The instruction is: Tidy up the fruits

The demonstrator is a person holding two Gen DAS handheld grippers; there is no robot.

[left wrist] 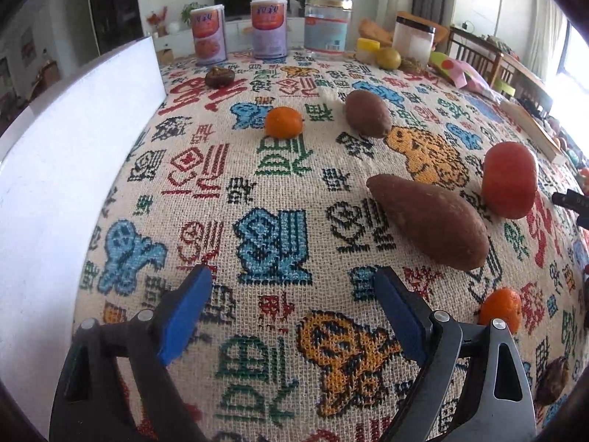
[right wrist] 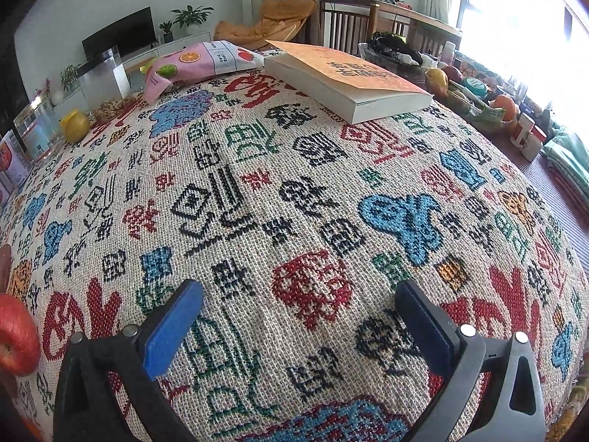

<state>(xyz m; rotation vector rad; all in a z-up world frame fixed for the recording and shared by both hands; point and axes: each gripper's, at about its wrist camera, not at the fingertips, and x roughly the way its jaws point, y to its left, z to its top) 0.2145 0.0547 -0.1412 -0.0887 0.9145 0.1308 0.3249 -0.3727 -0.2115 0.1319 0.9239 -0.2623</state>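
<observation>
Fingers of the left gripper (left wrist: pixel 292 304), faced with blue pads (left wrist: pixel 186 316), stand wide apart at the bottom of the left wrist view and grip nothing; only patterned tablecloth (left wrist: pixel 257 191) shows between them. Both fingers hang just above the cloth, angled forward and down. Right of centre lies a long sweet potato (left wrist: pixel 429 221), with a red apple (left wrist: pixel 510 180) just beyond it at the right edge. Higher up sit a smaller sweet potato (left wrist: pixel 368 113) and, left of it, an orange tangerine (left wrist: pixel 283 122). A second tangerine (left wrist: pixel 500 307) lies beside the right-hand finger at lower right. A dark round fruit, possibly a mangosteen (left wrist: pixel 219 76), rests near the upper left, beside a white board (left wrist: pixel 73 140). Two printed cans (left wrist: pixel 208 35) stand along the top edge.

Fingers of the right gripper (right wrist: pixel 300 322) are likewise spread wide and empty over bare cloth, in the same low, forward-tilted pose. In this view the apple (right wrist: pixel 16 335) appears at the lower left edge, a yellow fruit (right wrist: pixel 75 125) at the upper left, and a book (right wrist: pixel 346 81) at upper centre.
</observation>
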